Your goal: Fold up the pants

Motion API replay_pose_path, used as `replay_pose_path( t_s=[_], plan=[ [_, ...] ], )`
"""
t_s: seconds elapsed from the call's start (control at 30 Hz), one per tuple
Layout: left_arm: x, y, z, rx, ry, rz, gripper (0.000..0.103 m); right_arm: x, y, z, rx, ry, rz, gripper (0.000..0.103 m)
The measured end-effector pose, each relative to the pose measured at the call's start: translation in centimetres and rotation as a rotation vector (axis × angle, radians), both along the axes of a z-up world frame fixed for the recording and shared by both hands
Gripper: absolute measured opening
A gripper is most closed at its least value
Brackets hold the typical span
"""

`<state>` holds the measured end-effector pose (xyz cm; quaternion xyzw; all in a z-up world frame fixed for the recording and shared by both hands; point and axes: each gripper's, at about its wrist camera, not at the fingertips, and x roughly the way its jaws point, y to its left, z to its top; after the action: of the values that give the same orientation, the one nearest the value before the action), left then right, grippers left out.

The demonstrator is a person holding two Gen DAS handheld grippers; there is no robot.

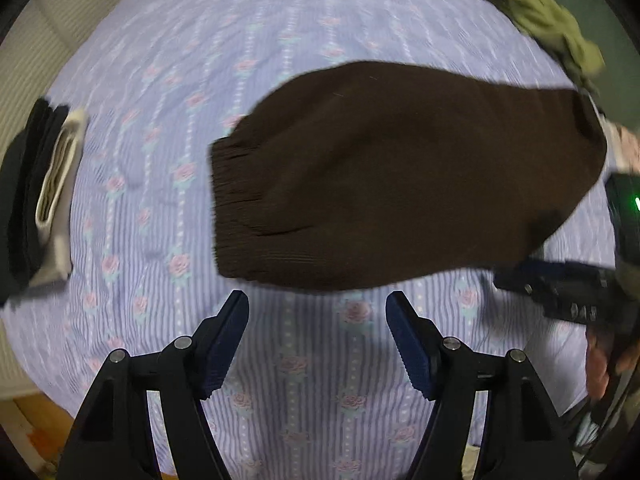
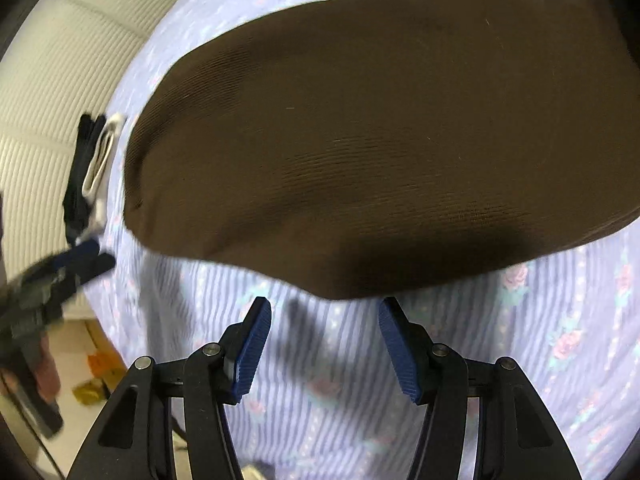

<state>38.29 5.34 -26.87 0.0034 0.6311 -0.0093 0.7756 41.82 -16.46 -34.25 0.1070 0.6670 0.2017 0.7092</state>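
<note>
Dark brown pants (image 1: 400,176) lie folded in a flat bundle on the lilac flowered bed sheet (image 1: 312,360), with the ribbed waistband at the left end. They also fill the upper right wrist view (image 2: 380,140). My left gripper (image 1: 316,312) is open and empty, just short of the bundle's near edge. My right gripper (image 2: 324,320) is open and empty, just below the bundle's near edge. The right gripper also shows at the right of the left wrist view (image 1: 560,284), and the left gripper shows at the left of the right wrist view (image 2: 68,268).
A stack of folded black and white clothes (image 1: 40,192) sits at the left edge of the bed, also in the right wrist view (image 2: 92,168). A crumpled olive garment (image 1: 548,20) lies at the far right. A cream ribbed wall (image 2: 60,100) is beyond the bed.
</note>
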Motion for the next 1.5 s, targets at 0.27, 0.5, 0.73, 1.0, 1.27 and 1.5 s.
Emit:
replay_pose_path(
  t_s=[0.27, 0.5, 0.73, 1.0, 1.27, 1.5],
  plan=[
    [0.8, 0.4, 1.1, -0.009, -0.029, 0.026, 0.07, 1.6, 0.4, 4.6, 0.063, -0.171, 0.061, 0.052],
    [0.6, 1.1, 1.1, 0.014, -0.021, 0.048, 0.07, 1.2, 1.4, 4.6, 0.029, -0.236, 0.127, 0.053],
    [0.3, 0.7, 0.9, 0.022, -0.01, 0.044, 0.07, 0.8, 1.7, 1.1, -0.018, -0.15, 0.181, 0.053],
    [0.7, 0.9, 1.3, 0.014, -0.025, 0.062, 0.07, 0.9, 3.3, 3.7, -0.071, -0.279, 0.252, 0.046],
    [0.7, 2.0, 1.7, 0.025, -0.037, 0.1, 0.07, -0.2, 2.2, 3.2, -0.099, -0.193, 0.184, 0.018],
    [0.7, 2.8, 0.7, 0.032, -0.005, 0.131, 0.07, -1.0, 2.2, 1.7, -0.116, -0.129, 0.159, 0.018]
  ],
)
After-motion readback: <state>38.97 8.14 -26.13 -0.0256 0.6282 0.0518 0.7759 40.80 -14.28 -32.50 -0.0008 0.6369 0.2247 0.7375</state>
